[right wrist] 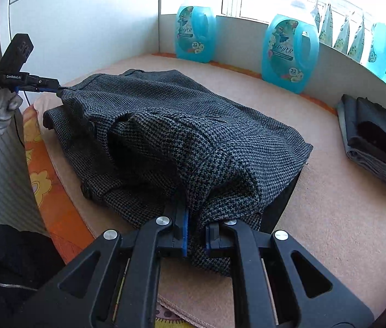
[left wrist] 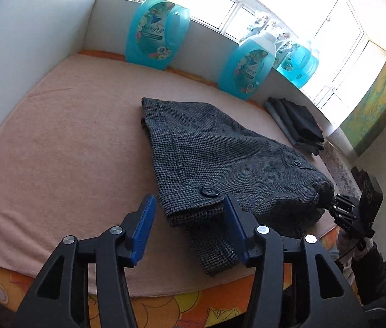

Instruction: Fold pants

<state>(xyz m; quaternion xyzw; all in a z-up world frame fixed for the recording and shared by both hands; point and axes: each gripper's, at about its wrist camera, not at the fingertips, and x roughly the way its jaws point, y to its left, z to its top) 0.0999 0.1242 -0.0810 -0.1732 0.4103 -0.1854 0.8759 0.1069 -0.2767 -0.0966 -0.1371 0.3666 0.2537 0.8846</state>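
Dark grey tweed pants [left wrist: 220,164] lie folded on a pink towel-covered table [left wrist: 70,136]. My left gripper [left wrist: 188,213] is open, its blue pads either side of the near waistband corner with a black button. In the right wrist view the left gripper [right wrist: 57,90] sits at the far left corner of the pants [right wrist: 179,136]. My right gripper [right wrist: 195,235] is shut on a bunched fold of the pants and holds it slightly raised. It shows at the pants' right edge in the left wrist view [left wrist: 332,205].
Several blue detergent bottles [left wrist: 157,32] stand along the back wall under the window. A stack of folded dark clothes [right wrist: 378,139] lies at the right. An orange flowered cover [left wrist: 193,306] shows at the table's front edge. A white cabinet [right wrist: 83,27] stands behind.
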